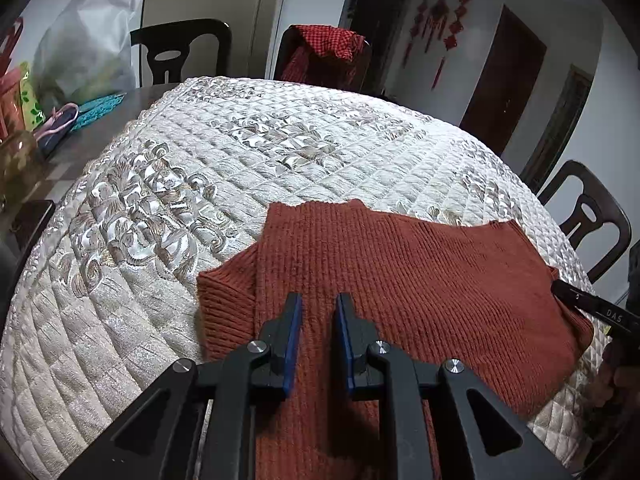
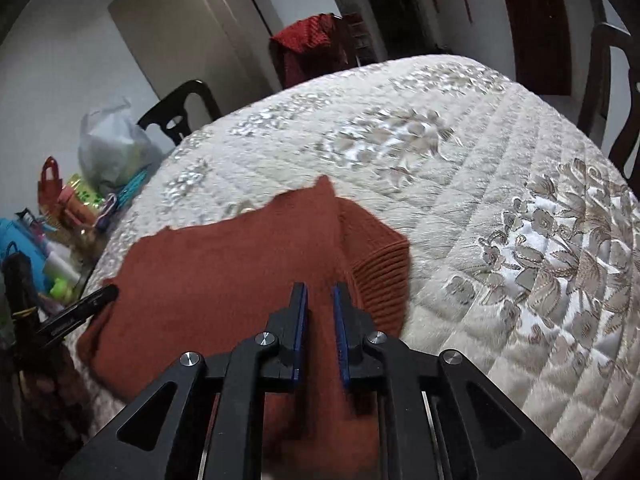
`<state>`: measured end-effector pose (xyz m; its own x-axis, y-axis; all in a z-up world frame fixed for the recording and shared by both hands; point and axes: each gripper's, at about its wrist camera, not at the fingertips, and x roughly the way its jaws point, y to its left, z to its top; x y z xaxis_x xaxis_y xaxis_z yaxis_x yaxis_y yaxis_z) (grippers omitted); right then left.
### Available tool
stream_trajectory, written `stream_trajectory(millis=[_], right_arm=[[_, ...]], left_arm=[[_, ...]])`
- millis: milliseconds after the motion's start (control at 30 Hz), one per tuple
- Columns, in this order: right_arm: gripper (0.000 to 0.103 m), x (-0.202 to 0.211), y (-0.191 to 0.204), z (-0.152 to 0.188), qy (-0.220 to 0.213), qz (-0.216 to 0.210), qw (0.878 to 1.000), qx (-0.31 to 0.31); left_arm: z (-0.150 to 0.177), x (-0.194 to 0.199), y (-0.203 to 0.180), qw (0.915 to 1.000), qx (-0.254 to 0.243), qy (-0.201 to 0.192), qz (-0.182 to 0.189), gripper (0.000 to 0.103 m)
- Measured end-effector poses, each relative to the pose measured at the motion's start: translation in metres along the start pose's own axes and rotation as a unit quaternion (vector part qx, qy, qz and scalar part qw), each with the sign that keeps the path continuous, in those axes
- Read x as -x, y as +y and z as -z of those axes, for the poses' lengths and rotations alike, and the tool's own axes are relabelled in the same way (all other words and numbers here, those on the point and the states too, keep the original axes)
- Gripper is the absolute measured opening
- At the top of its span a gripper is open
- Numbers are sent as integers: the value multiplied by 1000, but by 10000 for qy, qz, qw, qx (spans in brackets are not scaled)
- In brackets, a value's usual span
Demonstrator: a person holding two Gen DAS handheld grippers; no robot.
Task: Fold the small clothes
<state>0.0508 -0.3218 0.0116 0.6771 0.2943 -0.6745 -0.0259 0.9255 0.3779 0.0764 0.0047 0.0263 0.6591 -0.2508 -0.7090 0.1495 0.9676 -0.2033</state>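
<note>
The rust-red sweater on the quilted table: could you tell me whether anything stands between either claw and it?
Nothing visible does. The left claw and the right claw both sit directly over the sweater, with only knit fabric showing in the narrow gap between each pair of blue pads. The quilted cover around it carries nothing else nearby.

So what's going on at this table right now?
A person is folding a rust-red knit sweater on a quilted table cover, with a gripper in each hand. The left gripper and right gripper are both over the sweater's near part, fingers narrowly apart. Whether they pinch fabric is unclear. The sweater looks partly folded.
</note>
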Motion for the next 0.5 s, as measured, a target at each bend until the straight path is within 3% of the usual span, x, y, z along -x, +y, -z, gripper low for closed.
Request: stream_trajectory(millis=[300, 500], right_arm=[[13, -1, 15, -16, -73, 129, 9997, 203], [13, -15, 10, -17, 13, 270, 9995, 183]], left_arm=[[-10, -4, -9, 9991, -153, -36, -383, 20], [-7, -11, -4, 9994, -81, 39, -343, 21]])
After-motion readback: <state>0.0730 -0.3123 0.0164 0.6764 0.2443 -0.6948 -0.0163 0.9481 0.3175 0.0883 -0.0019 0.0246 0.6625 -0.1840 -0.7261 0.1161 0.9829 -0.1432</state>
